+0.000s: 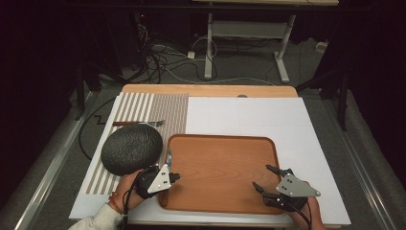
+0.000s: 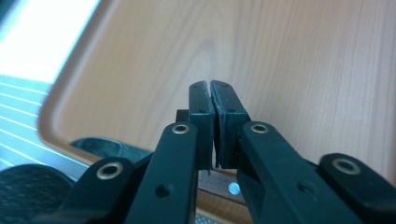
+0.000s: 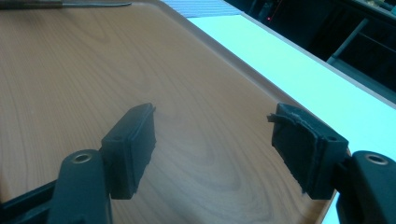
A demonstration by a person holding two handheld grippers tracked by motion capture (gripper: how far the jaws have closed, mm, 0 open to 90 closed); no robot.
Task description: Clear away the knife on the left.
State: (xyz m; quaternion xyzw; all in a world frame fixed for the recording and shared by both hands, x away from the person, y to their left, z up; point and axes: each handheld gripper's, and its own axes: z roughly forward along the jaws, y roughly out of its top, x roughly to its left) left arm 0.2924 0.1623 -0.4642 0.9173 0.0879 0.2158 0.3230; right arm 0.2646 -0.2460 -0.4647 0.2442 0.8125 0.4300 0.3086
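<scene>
Wooden tray [image 1: 220,167], left gripper [image 2: 212,100] closed, right gripper [image 3: 215,140] agape

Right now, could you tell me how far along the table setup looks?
Early, as far as I can tell. The tray holds nothing. The left hand-held gripper is shut on nothing at its left rim; the right is open. Plate and fork lie outside.

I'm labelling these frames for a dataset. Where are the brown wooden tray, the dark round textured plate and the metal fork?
Brown wooden tray [image 1: 225,167], high view, bare middle of its floor.
Dark round textured plate [image 1: 131,149], high view, centre of its top face.
Metal fork [image 1: 152,123], high view, neck just behind the tines.
</scene>
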